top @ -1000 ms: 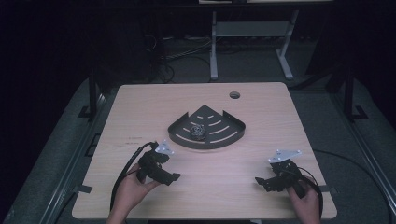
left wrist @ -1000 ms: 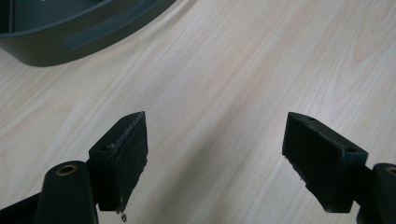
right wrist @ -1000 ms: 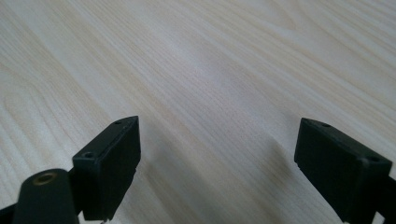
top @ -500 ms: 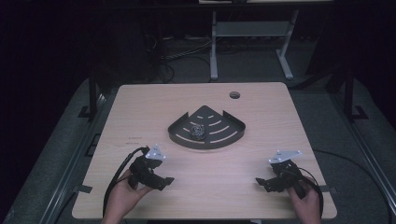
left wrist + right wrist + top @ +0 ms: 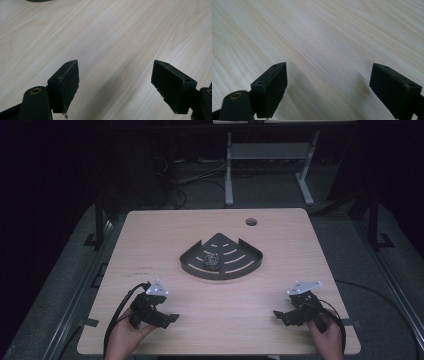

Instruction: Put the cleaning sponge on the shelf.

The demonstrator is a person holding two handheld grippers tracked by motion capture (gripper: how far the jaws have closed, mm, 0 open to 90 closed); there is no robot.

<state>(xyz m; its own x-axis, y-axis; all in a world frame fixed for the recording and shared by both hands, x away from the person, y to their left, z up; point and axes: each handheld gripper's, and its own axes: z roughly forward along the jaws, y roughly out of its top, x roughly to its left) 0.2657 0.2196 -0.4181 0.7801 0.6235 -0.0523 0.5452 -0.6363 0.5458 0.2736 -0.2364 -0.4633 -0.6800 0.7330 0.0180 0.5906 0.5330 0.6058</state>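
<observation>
While both tools sit low at the near edge, the tray (image 5: 235, 268), a dark quarter-round shelf with slotted floor and a raised rim, lies flat at mid-table (image 5: 150, 240), well apart from either hand. A small dark tangle (image 5: 211, 261) rests on its floor near the left of centre; it may be a chain or a bundle of small metal parts, but the high view is too coarse to settle which.

The left gripper (image 5: 172, 318) is held at the near left, jaws spread wide with only bare wood between them, as the left gripper view (image 5: 113, 87) confirms. The right gripper (image 5: 277, 314) mirrors it at the near right, jaws likewise spread and holding nothing (image 5: 328, 90). Both point inward, toward each other.

Judgement: the reach toward the tray has not begun. To do it well, one tool should steady the rim while the other descends on the tangle from above, jaws straddling it before closing, since a loose bundle on a slotted floor could snag or slip. A round hole (image 5: 251, 221) at the far edge is clear of the work.
</observation>
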